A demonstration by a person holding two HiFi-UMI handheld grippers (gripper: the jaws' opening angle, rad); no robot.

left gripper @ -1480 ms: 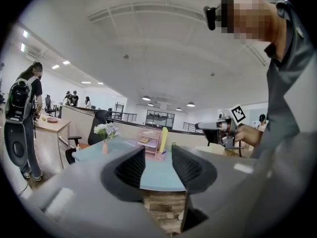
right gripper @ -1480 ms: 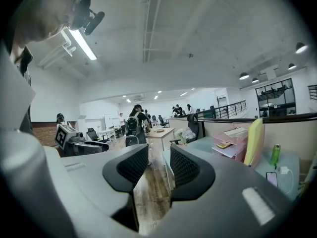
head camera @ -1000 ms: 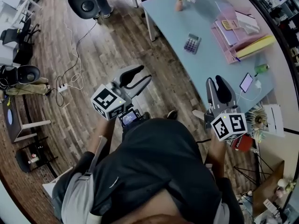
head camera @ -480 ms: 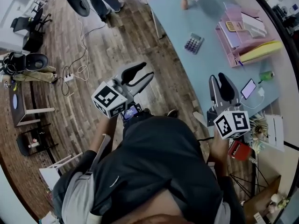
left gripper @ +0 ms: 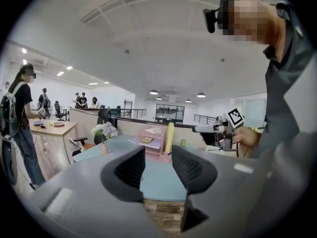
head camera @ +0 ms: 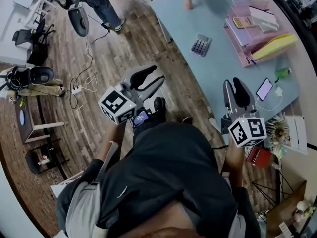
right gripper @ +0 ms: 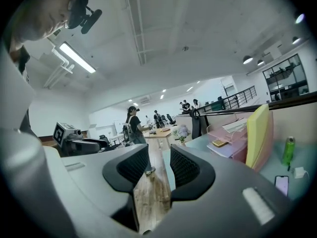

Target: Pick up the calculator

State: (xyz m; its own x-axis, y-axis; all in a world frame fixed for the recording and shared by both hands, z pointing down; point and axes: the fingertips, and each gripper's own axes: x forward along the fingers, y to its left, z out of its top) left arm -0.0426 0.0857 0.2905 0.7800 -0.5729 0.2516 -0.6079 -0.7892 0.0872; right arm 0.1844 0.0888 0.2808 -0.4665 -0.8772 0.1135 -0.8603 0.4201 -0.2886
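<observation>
A grey calculator point(head camera: 201, 45) with purple keys lies flat on the light blue table point(head camera: 223, 63), towards its far left side. A second, yellow calculator point(head camera: 239, 22) point(right gripper: 218, 143) rests in the pink tray point(head camera: 247, 31). My left gripper point(head camera: 155, 74) point(left gripper: 158, 170) hangs open over the wood floor, short of the table and apart from the grey calculator. My right gripper point(head camera: 232, 83) point(right gripper: 158, 170) stands open over the table's near edge, right of that calculator. Nothing is between either pair of jaws. Neither gripper view shows the grey calculator.
A flower vase point(head camera: 188, 1) stands at the table's far end. A yellow folder point(head camera: 277, 46), a green bottle point(head camera: 281, 73) and a phone point(head camera: 263, 89) on a cable lie at its right. Cables point(head camera: 81, 78), chairs and a person point(head camera: 101, 6) are on the floor to the left.
The head view has shifted a little and a shoe now shows between the grippers. Both grippers stay open and empty, at about the same distance from the calculator.
</observation>
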